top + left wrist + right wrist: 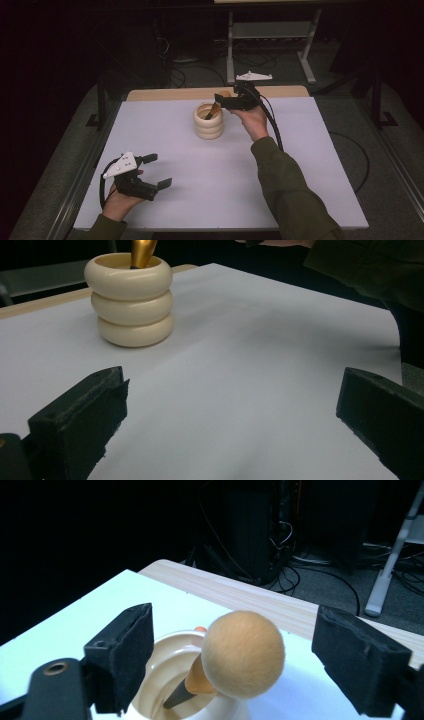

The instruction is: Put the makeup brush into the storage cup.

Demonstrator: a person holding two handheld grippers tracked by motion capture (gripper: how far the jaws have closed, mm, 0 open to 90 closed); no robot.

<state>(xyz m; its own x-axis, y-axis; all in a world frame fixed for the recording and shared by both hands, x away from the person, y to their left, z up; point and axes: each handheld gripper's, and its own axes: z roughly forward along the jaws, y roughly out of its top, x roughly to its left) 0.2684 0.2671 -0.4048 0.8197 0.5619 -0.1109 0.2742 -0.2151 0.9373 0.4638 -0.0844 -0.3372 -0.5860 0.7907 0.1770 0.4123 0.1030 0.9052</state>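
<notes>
A cream holder (209, 125) made of three stacked rings stands on the far middle of the white sheet (210, 190). A make-up brush (213, 110) with an orange handle leans inside it, its round tan head (242, 652) sticking up. My right gripper (220, 101) hovers just right of the holder's mouth and is open. In the right gripper view the brush head sits between its jaws (235, 630) with a gap on each side. My left gripper (159, 171) rests open and empty near the front left, facing the holder (131, 300).
The table's wooden edge (170, 93) shows beyond the sheet. A metal frame (270, 30) and cables (320, 575) stand on the dark floor behind. The right forearm in a green sleeve (290, 190) crosses the sheet's right half.
</notes>
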